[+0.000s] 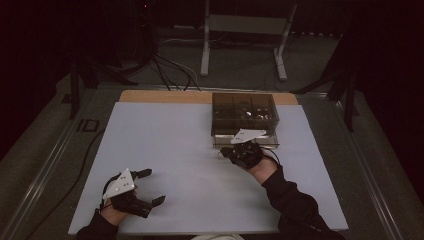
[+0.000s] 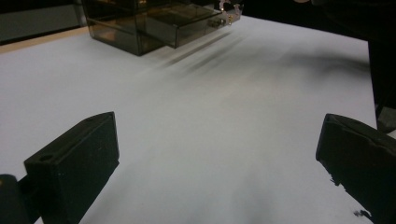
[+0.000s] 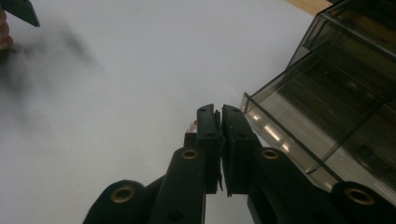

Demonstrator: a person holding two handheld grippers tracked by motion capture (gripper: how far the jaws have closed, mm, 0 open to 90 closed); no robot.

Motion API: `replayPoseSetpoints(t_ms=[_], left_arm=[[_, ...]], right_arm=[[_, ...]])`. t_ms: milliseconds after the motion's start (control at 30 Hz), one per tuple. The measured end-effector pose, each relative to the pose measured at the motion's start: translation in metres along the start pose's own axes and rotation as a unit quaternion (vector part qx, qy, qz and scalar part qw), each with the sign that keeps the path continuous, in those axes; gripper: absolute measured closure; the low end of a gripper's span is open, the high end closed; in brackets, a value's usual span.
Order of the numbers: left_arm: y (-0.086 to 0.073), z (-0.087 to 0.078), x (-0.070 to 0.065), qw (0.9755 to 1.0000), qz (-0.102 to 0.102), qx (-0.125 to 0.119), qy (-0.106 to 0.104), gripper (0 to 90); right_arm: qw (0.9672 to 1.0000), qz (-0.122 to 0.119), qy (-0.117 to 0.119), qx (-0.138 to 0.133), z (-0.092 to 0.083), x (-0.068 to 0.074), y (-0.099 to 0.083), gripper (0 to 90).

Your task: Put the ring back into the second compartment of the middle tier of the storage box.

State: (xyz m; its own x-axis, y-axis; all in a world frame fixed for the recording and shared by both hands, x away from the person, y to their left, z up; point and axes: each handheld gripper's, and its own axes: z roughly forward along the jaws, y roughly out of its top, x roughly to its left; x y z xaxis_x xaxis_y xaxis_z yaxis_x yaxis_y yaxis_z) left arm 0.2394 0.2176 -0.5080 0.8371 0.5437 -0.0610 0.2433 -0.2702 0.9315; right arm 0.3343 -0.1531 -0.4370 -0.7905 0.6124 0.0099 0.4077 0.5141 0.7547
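Left gripper [image 1: 145, 187] sits low over the white tabletop [image 1: 190, 150], fingers [image 2: 74, 168] spread wide, bare surface between them. The smoky clear drawer box [image 1: 244, 116] is well ahead of those fingers, at the far side; its bottom drawer [image 2: 187, 23] is pulled out.

Right gripper [image 3: 220, 140] has its fingers [image 3: 208, 140] pressed together, just beside the open drawer's front corner. A small pale, pinkish bit peeks out behind the fingertips; can't tell what it is or whether it's pinched. In the high view the right gripper [image 1: 235, 150] is right at the drawer front.
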Motion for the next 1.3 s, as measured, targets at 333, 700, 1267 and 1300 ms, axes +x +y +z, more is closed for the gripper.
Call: replayPoseSetpoints(t_ms=[333, 700, 1267, 1300], left_arm=[[0.000, 0.000, 0.000, 1.0000, 0.000, 0.004, 0.000, 0.8], [-0.001, 0.001, -0.001, 1.0000, 0.003, 0.006, 0.001, 0.8], [0.000, 0.000, -0.001, 1.0000, 0.001, 0.001, 0.000, 0.8], [-0.001, 0.001, -0.001, 1.0000, 0.002, 0.008, 0.001, 0.8]], right_arm=[[0.9999, 0.005, -0.012, -0.006, -0.008, -0.009, 0.002, 86.4], [0.9996, 0.009, -0.023, -0.010, -0.014, -0.017, 0.006, 86.4], [0.9987, 0.020, -0.043, -0.020, -0.023, -0.032, 0.012, 86.4], [0.9987, 0.019, -0.044, -0.020, -0.023, -0.033, 0.012, 86.5]])
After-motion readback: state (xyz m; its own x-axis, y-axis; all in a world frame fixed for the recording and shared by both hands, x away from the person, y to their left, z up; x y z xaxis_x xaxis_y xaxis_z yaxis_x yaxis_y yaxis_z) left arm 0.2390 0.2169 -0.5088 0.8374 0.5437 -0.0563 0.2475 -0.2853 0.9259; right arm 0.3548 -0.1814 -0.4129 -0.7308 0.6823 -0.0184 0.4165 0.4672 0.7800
